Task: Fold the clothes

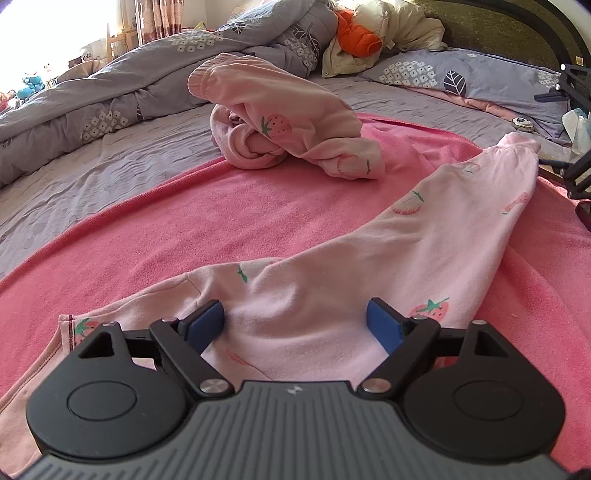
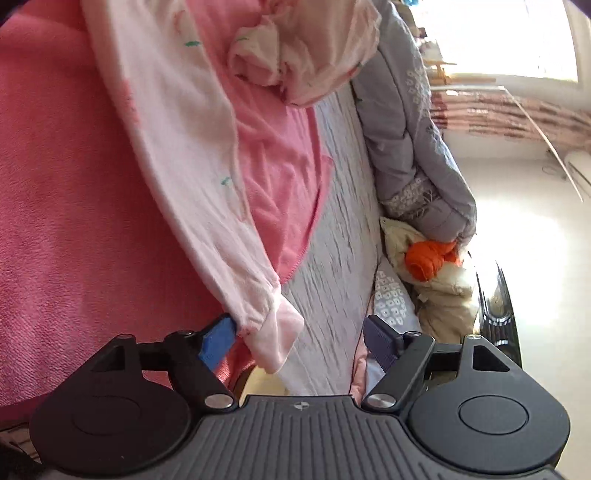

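The trousers (image 1: 369, 266) are pale pink with red strawberries and green leaves. The towel (image 1: 184, 221) beneath is bright pink. The quilt (image 1: 129, 85) is grey with white flowers, as is the pillow (image 1: 461, 74). A jacket (image 1: 356, 33) looks orange; another (image 1: 402, 26), perhaps cream, is glare-washed.

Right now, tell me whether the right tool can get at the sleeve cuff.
Probably yes. The right tool is open and the sleeve cuff already hangs between its fingers, close to the left pad, with nothing in the way. Closing should catch it.
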`<state>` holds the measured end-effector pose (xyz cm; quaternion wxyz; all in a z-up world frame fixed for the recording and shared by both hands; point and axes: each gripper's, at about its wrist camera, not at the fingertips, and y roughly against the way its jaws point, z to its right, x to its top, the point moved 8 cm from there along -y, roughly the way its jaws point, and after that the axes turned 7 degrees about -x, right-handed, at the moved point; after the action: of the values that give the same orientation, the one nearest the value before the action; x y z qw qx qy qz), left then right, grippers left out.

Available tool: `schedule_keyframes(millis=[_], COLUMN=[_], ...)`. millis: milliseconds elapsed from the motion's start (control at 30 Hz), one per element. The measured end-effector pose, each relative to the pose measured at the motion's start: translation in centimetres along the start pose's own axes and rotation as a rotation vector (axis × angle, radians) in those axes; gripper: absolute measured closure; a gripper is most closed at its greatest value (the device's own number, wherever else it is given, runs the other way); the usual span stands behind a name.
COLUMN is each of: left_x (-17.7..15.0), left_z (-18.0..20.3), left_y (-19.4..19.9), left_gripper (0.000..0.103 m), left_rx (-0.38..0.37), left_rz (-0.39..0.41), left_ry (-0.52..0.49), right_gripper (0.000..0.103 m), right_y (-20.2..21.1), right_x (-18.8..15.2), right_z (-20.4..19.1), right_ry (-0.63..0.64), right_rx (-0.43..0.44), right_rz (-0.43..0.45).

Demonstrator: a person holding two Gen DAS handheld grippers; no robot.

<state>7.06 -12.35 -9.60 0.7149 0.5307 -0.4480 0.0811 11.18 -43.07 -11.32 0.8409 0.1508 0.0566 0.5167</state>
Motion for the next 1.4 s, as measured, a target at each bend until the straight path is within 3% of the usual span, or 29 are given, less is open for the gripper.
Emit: schedule_keyframes(millis=[200, 400, 533, 700, 767, 800, 867, 933, 1033, 1200, 1267, 1400], left_x=[0.0, 0.0, 0.0, 0.0, 0.0, 0.0, 0.0, 0.0, 0.1, 0.9, 1.1, 0.1], left_z=[0.0, 0.1, 0.1, 0.1, 0.1, 0.1, 0.1, 0.1, 0.1, -0.6, -0.3, 2.0], left_y=[0.0, 0.0, 0.0, 0.0, 0.1, 0.1, 0.1, 0.1, 0.2, 1.6, 2.0, 0.9], left_gripper=[0.017, 0.017, 0.017, 0.017, 0.017, 0.017, 0.017, 0.017, 0.016, 0.016, 0.016, 0.016], left_rx=[0.000, 0.003, 0.003, 0.002, 0.002, 0.002, 0.002, 0.003, 0.003, 0.040, 0.027, -0.014], left_rz=[0.000, 0.003, 0.005, 0.005, 0.005, 0.005, 0.005, 0.006, 0.010, 0.040, 0.050, -0.001], left_ry=[-0.001, -0.004, -0.004, -0.003, -0.004, -0.004, -0.004, -0.004, -0.003, 0.012, 0.006, -0.079], right_gripper=[0.023, 0.029, 0.052, 0.053, 0.044, 0.045, 0.073, 0.085, 0.069, 0.066, 0.058, 0.054], right_y=[1.6, 2.6, 3.5, 4.8, 3.2, 2.4, 0.9, -0.3, -1.8, 1.5, 4.2, 5.6], right_x=[-0.6, 4.5, 8.1, 12.8, 11.9, 11.2, 10.1, 9.7, 8.9, 7.9, 7.5, 3.9], right_z=[2.8, 0.3, -1.2, -2.8, -3.0, -2.8, -2.1, -1.9, -1.5, 1.2, 2.0, 4.1], right_ry=[-0.259, -0.504, -0.667, -0.868, -0.960, -1.033, -1.111, -1.086, -1.120, -1.194, -1.181, -1.185], right_rx=[0.036, 0.274, 0.435, 0.637, 0.631, 0.650, 0.612, 0.505, 0.413, 0.455, 0.486, 0.417], right_rz=[-0.048, -0.042, -0.039, -0.033, -0.040, -0.043, -0.070, -0.097, -0.136, -0.024, 0.038, 0.006])
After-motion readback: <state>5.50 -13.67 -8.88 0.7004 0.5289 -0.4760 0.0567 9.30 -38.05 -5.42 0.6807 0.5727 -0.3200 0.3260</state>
